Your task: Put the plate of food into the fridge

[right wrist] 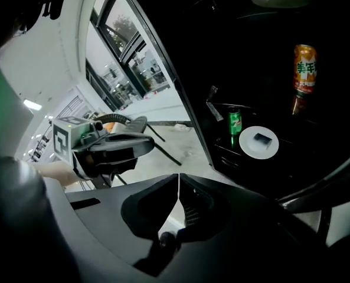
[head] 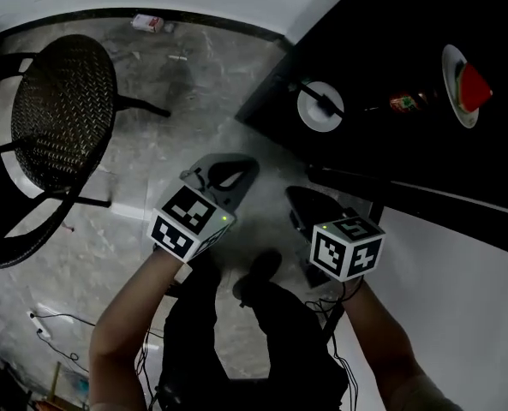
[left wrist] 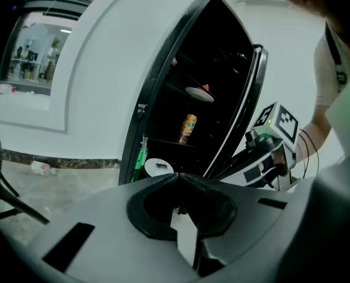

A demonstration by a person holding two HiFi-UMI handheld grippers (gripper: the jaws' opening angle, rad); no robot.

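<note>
Holding nothing: left gripper (left wrist: 178, 175) and right gripper (right wrist: 179, 175) both fully closed. Already low inside the open black fridge (left wrist: 222, 58), near a green can (right wrist: 235, 121): small round white plate with a dark morsel (right wrist: 258, 142). Likely light, rigid, slick, breakable; best pinched at the rim, kept level.

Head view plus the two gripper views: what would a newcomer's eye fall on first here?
The open fridge, dark inside, dominates every view, with a plate of red food on an upper shelf and a white plate with a dark piece lower down. In front of it the left gripper and right gripper are both shut and empty.
</note>
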